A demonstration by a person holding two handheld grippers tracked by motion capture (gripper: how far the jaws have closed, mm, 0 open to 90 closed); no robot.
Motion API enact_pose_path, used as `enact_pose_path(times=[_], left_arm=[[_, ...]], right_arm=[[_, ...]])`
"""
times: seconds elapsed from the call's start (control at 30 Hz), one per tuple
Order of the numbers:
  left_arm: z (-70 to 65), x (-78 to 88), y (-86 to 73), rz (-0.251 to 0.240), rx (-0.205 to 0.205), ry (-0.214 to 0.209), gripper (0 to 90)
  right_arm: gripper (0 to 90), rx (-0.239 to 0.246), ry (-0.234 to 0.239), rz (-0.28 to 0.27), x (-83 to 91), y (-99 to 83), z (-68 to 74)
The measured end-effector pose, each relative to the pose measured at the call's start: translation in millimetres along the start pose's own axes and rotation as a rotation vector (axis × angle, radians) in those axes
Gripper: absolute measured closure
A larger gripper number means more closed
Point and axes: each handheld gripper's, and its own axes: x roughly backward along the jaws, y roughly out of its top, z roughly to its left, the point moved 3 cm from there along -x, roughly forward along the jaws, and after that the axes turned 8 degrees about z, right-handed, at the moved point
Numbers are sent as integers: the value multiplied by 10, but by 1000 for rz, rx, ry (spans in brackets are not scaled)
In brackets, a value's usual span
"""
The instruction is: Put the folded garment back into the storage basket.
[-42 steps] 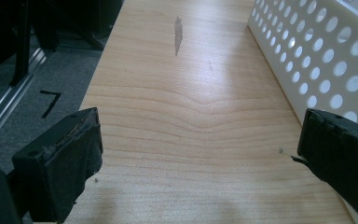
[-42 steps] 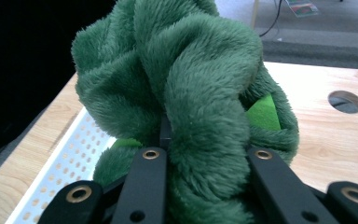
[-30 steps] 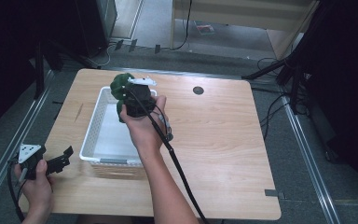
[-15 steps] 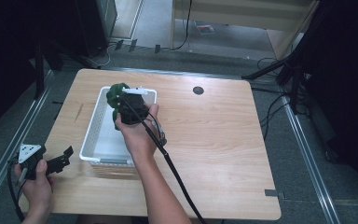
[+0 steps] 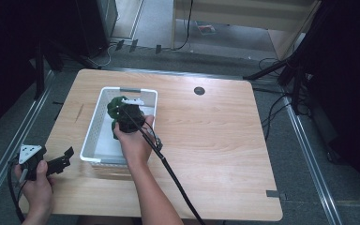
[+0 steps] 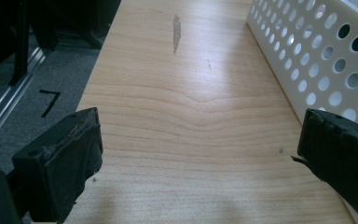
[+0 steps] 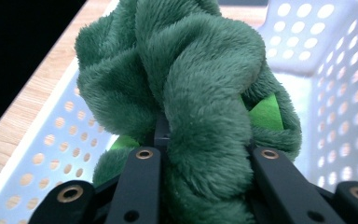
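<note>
High view: white perforated basket (image 5: 138, 90) on the left half of the wooden tabletop (image 5: 225, 140), with the right gripper (image 5: 124, 112) lowered into it from the near side, right hand (image 5: 133, 143) wrapped round its body and black cable (image 5: 168, 171) trailing back over the forearm. Green plush toy (image 5: 115, 107) at the gripper's tip, inside the basket, toward the far end and near the left wall. Cannot tell from above whether resting on the basket floor or hanging just over it. Right gripper view: plush (image 7: 191, 93) bulging up between the two black fingers (image 7: 275, 179), squeezed on both sides, so grasped (though the fingers have just been easing apart a little, with the toy between them), a scrap of brighter green showing in its folds, basket walls (image 7: 335, 93) on both sides and beyond. Left gripper (image 5: 64, 157) held in the left hand (image 5: 35, 183) at the near left corner of the tabletop, just beside the basket's near corner and apart from it. Left gripper view: fingers (image 6: 70, 158) spread wide and released, bare wood (image 6: 182, 93) between them, holed basket wall (image 6: 317, 56) off to the right.
</note>
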Motion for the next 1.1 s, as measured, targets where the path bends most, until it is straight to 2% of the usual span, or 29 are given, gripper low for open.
enact_pose_path(times=[0.2,0.3,0.4,0.43,0.47,0.53,0.63,0.7,0.8,1.1], left_arm=[[0,-1,1,1,0,1,7],[0,-1,1,1,0,1,7],[1,-1,1,2,1,2,7],[1,-1,1,2,1,2,7],[0,-2,1,1,0,2,7],[-1,-2,1,3,-2,1,7],[-3,-5,2,3,-3,1,7],[-4,-6,2,1,-3,3,7],[-6,-6,1,2,-5,2,7],[-7,-8,2,2,-7,1,8]], right_arm=[[717,-22,-20,31,-152,-27,-4],[643,-11,-32,44,-248,-40,-21],[497,-16,-24,62,-275,-40,-36],[383,-15,-7,65,-269,-27,-38],[255,-10,-16,73,-259,-14,-41],[121,5,-36,89,-233,4,-45],[0,8,-15,82,-161,35,-55],[0,10,0,62,-107,54,-64],[0,44,-36,25,-21,66,-60],[0,38,-16,-39,244,153,-143]])
